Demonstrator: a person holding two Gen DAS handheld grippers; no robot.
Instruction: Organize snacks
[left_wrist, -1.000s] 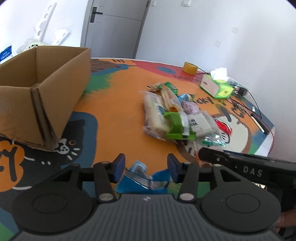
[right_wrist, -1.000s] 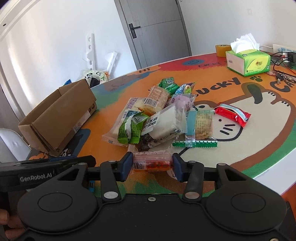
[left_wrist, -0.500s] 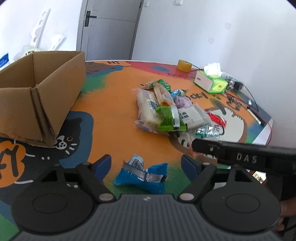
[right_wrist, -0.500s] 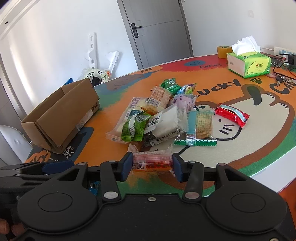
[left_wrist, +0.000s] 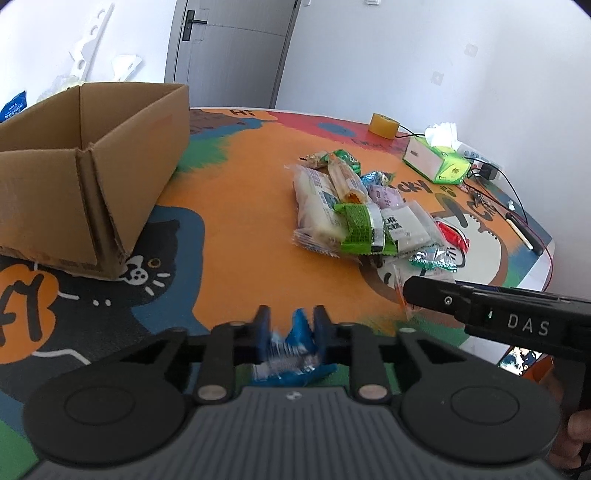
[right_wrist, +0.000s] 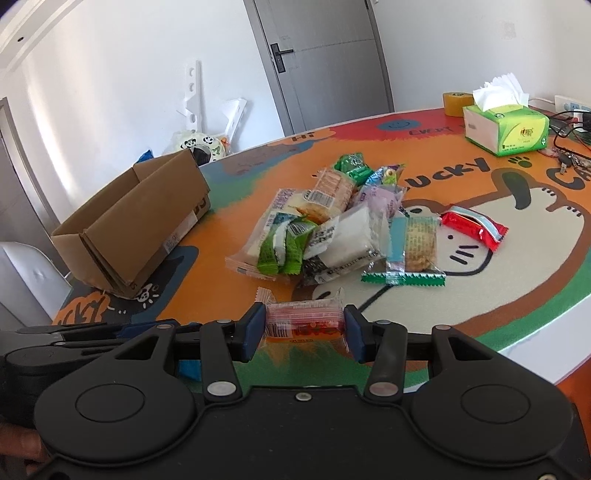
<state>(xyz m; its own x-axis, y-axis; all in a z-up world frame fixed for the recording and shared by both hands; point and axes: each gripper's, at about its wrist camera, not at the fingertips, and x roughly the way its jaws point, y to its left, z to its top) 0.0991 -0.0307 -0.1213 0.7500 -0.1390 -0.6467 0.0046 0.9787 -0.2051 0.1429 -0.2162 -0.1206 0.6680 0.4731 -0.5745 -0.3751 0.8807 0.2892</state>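
On the colourful table mat, my left gripper (left_wrist: 291, 326) has its jaws closing on a blue snack packet (left_wrist: 295, 354), which is crumpled between the pads. My right gripper (right_wrist: 304, 325) is shut on a clear-wrapped red and orange snack packet (right_wrist: 303, 319), held crosswise just above the mat. An open cardboard box (left_wrist: 92, 177) stands to the left; in the right wrist view the box (right_wrist: 140, 225) is at the far left. A pile of several wrapped snacks (left_wrist: 354, 218) lies in the middle of the mat, and shows ahead of the right gripper as the pile (right_wrist: 325, 229).
A red packet (right_wrist: 472, 229) lies apart, right of the pile. A green tissue box (right_wrist: 504, 127), a tape roll (right_wrist: 456, 103) and cables (right_wrist: 569, 125) sit at the far right. The table edge (right_wrist: 535, 350) runs close on the right. A white chair (right_wrist: 22, 280) stands beyond the box.
The left jaws spread wide around the blue packet lying on the mat, then closed in on it; it now stands crumpled between them. The right gripper kept still with its packet.
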